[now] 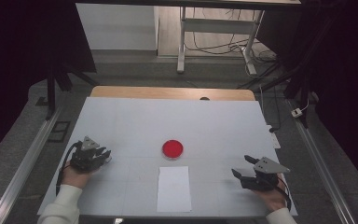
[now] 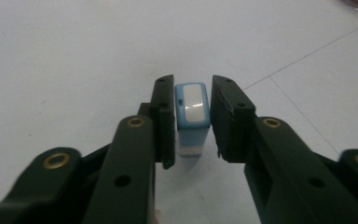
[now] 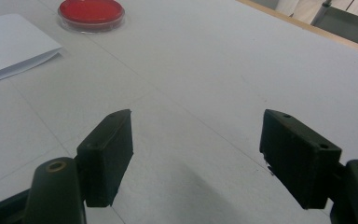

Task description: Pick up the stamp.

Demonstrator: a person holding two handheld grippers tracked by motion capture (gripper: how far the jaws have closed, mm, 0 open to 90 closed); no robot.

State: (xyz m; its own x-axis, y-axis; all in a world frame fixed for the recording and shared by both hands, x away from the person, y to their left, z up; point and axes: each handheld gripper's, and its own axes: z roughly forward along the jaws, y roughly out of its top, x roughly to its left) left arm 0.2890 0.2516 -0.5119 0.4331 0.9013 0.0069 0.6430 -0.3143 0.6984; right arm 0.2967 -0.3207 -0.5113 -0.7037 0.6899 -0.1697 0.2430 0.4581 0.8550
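Right now the left gripper (image 2: 192, 116) is clamped on a small blue-and-white stamp (image 2: 192, 119) that stands upright on the white table (image 1: 130, 121), at the person's left. The pads catch it only near their tips, so I judge it could twist or slip out when lifted, or tip if pulled sideways. The right gripper (image 3: 196, 156) rests at the right with its jaws wide apart and nothing between them. A red ink pad (image 1: 173, 149) sits mid-table, just beyond a sheet of paper (image 1: 173, 188); a tilted stamp could ink unevenly or smear. No brand, label or writing is readable anywhere.
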